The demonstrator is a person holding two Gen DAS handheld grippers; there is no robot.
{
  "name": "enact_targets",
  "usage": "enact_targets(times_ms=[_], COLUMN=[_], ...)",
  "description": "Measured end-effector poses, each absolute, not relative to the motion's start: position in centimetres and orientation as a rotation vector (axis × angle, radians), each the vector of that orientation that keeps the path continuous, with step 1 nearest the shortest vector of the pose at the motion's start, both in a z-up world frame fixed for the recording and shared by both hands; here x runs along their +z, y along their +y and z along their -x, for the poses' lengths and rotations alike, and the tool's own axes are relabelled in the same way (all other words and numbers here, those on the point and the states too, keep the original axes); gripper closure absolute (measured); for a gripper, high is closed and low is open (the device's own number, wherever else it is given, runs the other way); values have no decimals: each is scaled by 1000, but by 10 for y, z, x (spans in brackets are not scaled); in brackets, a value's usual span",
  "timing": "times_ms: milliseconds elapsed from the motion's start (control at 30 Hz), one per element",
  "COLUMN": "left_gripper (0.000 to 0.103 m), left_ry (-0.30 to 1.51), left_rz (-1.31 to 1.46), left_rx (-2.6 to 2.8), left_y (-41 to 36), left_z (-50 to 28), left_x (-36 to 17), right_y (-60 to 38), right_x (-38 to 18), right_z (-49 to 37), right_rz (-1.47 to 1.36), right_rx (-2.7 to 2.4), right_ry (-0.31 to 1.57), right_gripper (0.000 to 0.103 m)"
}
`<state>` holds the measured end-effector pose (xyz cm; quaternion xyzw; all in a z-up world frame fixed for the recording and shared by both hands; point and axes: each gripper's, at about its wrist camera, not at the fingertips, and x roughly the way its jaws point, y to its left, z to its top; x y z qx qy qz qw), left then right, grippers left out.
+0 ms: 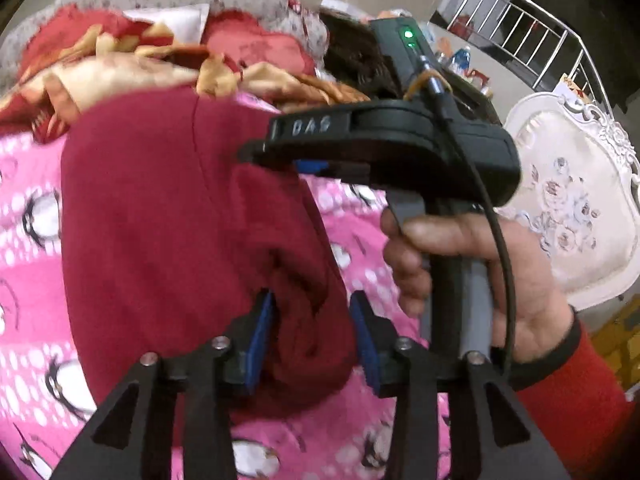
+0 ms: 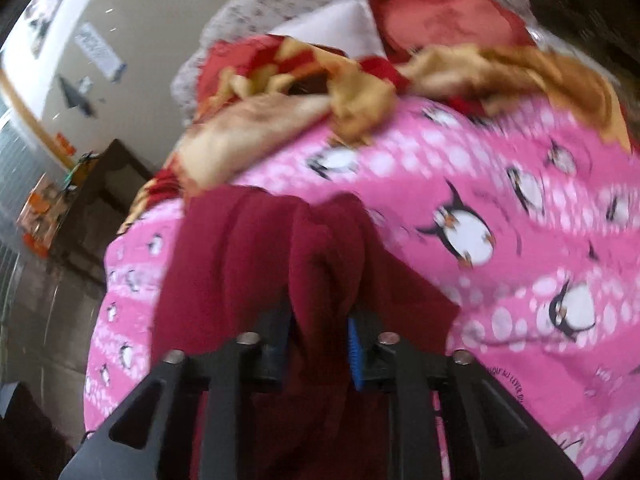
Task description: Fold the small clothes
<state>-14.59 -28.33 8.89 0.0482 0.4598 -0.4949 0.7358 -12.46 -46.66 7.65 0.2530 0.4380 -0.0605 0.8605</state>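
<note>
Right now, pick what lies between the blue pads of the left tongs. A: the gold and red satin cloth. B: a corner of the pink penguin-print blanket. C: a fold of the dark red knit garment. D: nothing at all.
C: in the left wrist view, a bunched fold of the dark red knit garment sits between the blue pads of the left tongs, above the pink penguin-print blanket.

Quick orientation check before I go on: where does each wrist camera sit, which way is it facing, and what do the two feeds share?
Left wrist: sits behind the left gripper, angled down at the dark red garment between its pads; shows the right gripper and the hand holding it.
Right wrist: sits behind the right gripper, angled down at the same garment; no hand shows.
Shared: garment, pink penguin blanket, red-gold cloth.
</note>
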Motion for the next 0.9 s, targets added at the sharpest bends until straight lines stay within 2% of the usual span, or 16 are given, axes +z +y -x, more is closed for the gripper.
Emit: enact_targets(times_ms=[100, 133, 167, 267, 367, 500, 533, 567, 600, 633, 667, 833, 900], left_gripper=[37, 27, 22, 21, 21, 21, 21, 21, 21, 21, 21, 21, 21], left_ry=[935, 897, 862, 791, 831, 898, 902, 907, 919, 933, 948, 962, 971], left_rz=[-118, -120, -119, -145, -171, -189, -212, -233, -259, -270, -279, -284, -274], left_rx=[-1112, -1103, -1087, -1000, -899, -864, -862, -859, -853, -851, -849, -832, -833], left_y=[-258, -247, -236, -214, -214, -222, -225, -222, -225, -223, -224, -224, -224], left_z=[155, 157, 155, 144, 123, 119, 123, 130, 133, 139, 139, 139, 137], left_x=[110, 118, 125, 131, 118, 91, 87, 84, 77, 69, 61, 44, 45], right_y=[-476, -476, -475, -459, -435, -409, -408, -408, -410, -414, -419, -452, -449], right_x=[85, 94, 101, 122, 124, 103, 98, 97, 99, 103, 104, 73, 86], right_z=[140, 148, 154, 180, 194, 195, 195, 198, 202, 207, 212, 240, 252], right_rz=[-568, -553, -533, -500, -499, -479, -479, -477, -465, -442, -415, -504, -534], right_rx=[-155, -174, -182, -133, -48, -29, -31, -35, -44, -71, -116, -232, -186], right_ry=[884, 876, 869, 846, 869, 959, 969, 961, 941, 919, 905, 960, 889], right_gripper=[55, 55, 55, 51, 42, 42, 54, 73, 76, 86, 91, 90, 83])
